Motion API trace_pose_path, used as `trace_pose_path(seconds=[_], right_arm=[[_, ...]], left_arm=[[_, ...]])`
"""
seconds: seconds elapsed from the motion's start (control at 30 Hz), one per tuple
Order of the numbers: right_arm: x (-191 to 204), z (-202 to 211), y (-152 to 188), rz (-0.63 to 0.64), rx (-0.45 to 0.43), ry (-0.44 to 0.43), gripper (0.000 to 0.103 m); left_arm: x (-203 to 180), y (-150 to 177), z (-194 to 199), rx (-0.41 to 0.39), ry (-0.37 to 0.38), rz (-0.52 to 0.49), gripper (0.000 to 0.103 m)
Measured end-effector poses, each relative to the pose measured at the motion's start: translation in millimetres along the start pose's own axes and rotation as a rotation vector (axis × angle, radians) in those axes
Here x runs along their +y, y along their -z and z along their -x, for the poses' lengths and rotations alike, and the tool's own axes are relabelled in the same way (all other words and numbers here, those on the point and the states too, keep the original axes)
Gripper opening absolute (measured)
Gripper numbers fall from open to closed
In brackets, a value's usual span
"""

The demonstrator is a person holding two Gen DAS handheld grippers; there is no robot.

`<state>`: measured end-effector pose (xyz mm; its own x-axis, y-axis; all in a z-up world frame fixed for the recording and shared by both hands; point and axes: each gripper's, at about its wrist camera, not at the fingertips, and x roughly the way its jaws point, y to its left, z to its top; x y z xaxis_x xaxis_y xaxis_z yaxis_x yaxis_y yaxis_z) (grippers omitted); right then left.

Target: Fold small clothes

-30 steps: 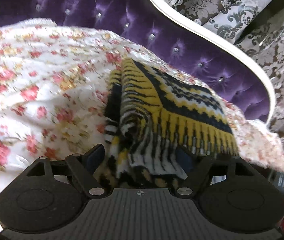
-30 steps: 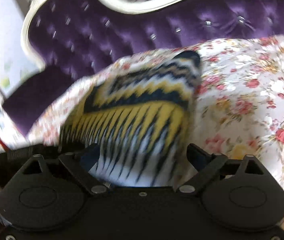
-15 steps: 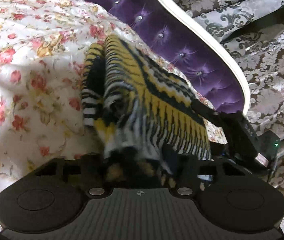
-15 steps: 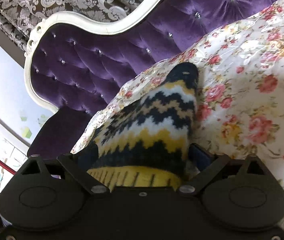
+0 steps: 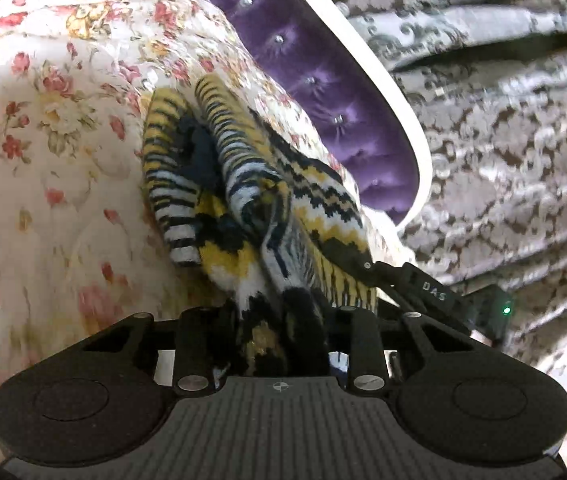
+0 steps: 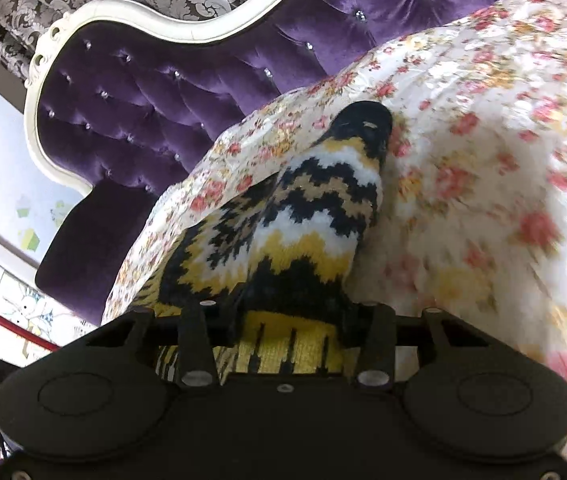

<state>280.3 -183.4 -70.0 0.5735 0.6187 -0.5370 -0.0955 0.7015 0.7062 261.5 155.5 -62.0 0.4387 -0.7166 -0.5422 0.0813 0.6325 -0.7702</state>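
A small knit garment in yellow, black and white zigzag lies bunched on a floral bedspread. My left gripper has a gathered fold of it between its fingers, and the jaws are closing and pinching the wool. In the right wrist view the same knit garment runs up to a dark tip. My right gripper holds its yellow striped edge, its jaws also closing with the fabric filling the gap. The right gripper's black body shows against the garment's far side in the left wrist view.
A purple tufted headboard with a white frame curves behind the bedspread. Grey damask curtains hang beyond it. A pale wall with stickers is at the left.
Both grippers' jaws have narrowed from wide open onto the knit garment. The left view has rolled and the garment is more bunched. The right gripper now sits at the garment's far edge.
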Motion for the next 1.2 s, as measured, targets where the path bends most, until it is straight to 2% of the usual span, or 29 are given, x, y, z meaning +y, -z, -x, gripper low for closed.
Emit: trace_pose_path(seconds=[0.2, 0.33, 0.5, 0.63, 0.7, 0.8, 0.93, 1.1, 1.2], right_arm=[[4, 45, 44, 0.003, 0.051, 0.004, 0.052], [10, 70, 79, 0.014, 0.079, -0.005, 0.052], [16, 94, 119, 0.003, 0.084, -0.025, 0.052], [17, 108, 142, 0.002, 0.064, -0.031, 0.054], [17, 113, 149, 0.016, 0.040, -0.007, 0.056], [16, 121, 161, 0.031, 0.002, 0.030, 0.063], [16, 132, 176, 0.047, -0.038, 0.063, 0.071], [23, 150, 187, 0.072, -0.099, 0.067, 0.071], [33, 162, 185, 0.110, -0.169, 0.074, 0.073]], left_arm=[[-37, 57, 19, 0.079, -0.022, -0.093, 0.030], [-45, 100, 40, 0.122, -0.009, -0.099, 0.031], [-48, 141, 61, 0.122, -0.018, -0.140, 0.031], [-44, 164, 78, 0.091, -0.047, -0.179, 0.031], [-38, 172, 83, 0.074, -0.080, -0.185, 0.031], [-27, 181, 84, 0.054, -0.146, -0.198, 0.031], [-26, 194, 92, 0.021, -0.194, -0.225, 0.036], [-49, 205, 117, -0.096, -0.256, -0.364, 0.038], [-72, 207, 130, -0.184, -0.268, -0.460, 0.044]])
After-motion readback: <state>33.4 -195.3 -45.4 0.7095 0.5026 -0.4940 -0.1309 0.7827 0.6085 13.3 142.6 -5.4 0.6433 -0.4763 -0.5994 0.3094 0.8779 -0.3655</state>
